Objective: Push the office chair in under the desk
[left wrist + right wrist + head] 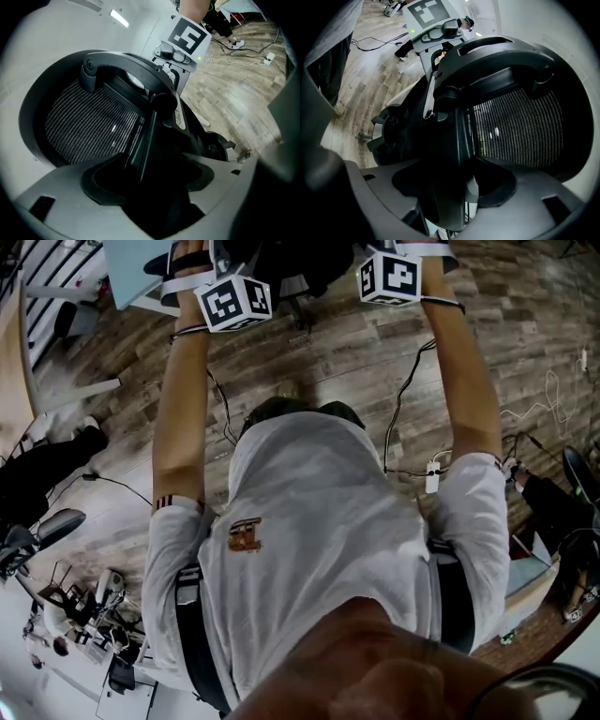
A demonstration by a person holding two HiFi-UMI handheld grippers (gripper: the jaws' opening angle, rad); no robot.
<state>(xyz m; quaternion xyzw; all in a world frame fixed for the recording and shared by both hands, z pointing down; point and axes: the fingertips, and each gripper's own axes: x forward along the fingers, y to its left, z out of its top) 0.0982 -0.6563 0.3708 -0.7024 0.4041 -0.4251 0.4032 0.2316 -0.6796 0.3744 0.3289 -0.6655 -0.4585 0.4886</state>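
The black office chair (281, 277) shows at the top of the head view, between my two outstretched arms and next to a pale desk top (131, 273). In the left gripper view its mesh backrest (89, 126) fills the frame, and my left gripper (150, 187) is closed on the backrest's black frame bar. The right gripper view shows the same mesh (515, 126) from the other side, where my right gripper (452, 187) clamps the frame edge. Each camera sees the other gripper's marker cube (185, 40) (433, 18) beyond the chair. The head view shows only the cubes (234, 301) (389, 276).
The floor is wood plank, with black cables (403, 399) and a white plug (432, 476) trailing under me. A second chair (37, 531) and a seated person's dark legs (47, 465) are at the left. Cluttered gear lies at the lower left.
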